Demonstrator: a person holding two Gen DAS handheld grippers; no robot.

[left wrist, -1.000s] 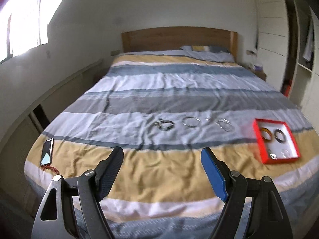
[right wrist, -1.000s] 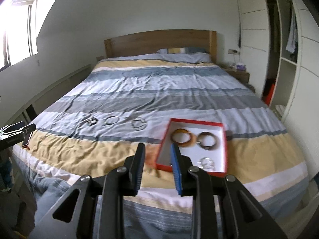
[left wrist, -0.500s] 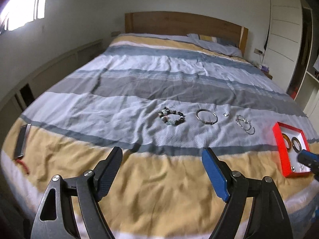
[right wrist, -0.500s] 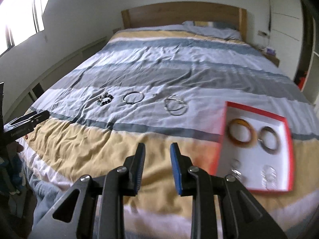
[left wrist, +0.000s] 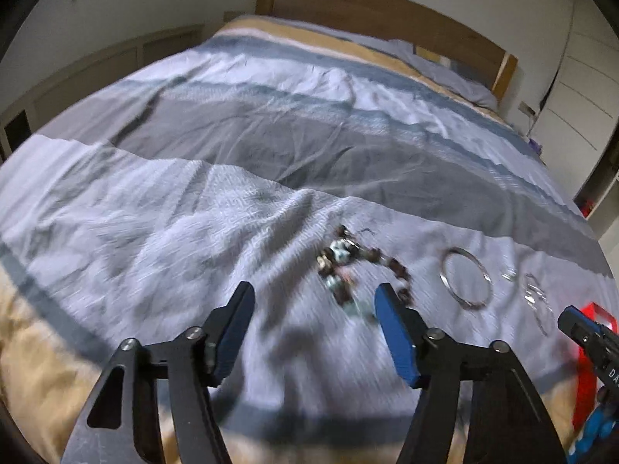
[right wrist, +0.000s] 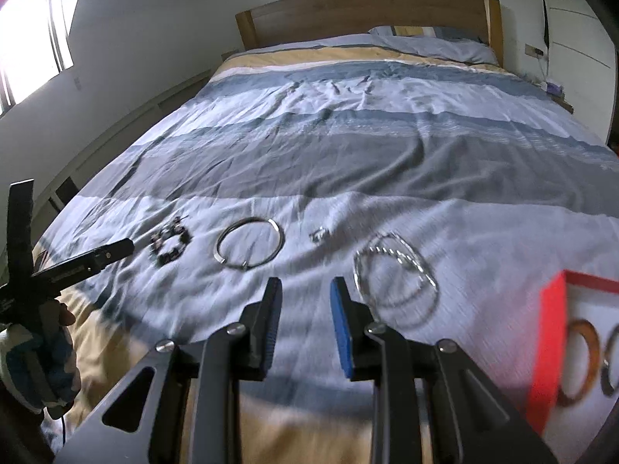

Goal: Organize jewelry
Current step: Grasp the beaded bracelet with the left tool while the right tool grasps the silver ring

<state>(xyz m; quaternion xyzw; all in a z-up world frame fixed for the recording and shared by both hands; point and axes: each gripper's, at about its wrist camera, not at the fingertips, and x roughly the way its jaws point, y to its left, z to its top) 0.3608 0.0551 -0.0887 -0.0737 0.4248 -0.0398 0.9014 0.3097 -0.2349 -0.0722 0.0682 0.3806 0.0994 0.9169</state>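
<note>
A dark beaded bracelet (left wrist: 348,270) lies on the pale stripe of the bedspread, just ahead of my left gripper (left wrist: 313,309) and slightly to its right. The left jaws are closing, and nothing is pressed between them. To the right lie a silver bangle (left wrist: 464,278), a small ring (left wrist: 510,275) and twisted silver bangles (left wrist: 537,301). My right gripper (right wrist: 305,301) hovers low, its jaws narrowly apart and empty, between the silver bangle (right wrist: 249,245) and the twisted bangles (right wrist: 394,274). The red box (right wrist: 553,348) at far right holds an amber bangle (right wrist: 580,359).
The striped bedspread (right wrist: 348,147) runs back to a wooden headboard (right wrist: 363,11). In the right wrist view, my left gripper (right wrist: 116,249) and a gloved hand (right wrist: 38,355) sit at the left edge. The right gripper's tip (left wrist: 572,323) shows beside the red box (left wrist: 592,348).
Both grippers have come forward and down toward the bed, so the jewelry looks much larger. The left jaws stand narrower than before. The red box has slid to the right edge.
</note>
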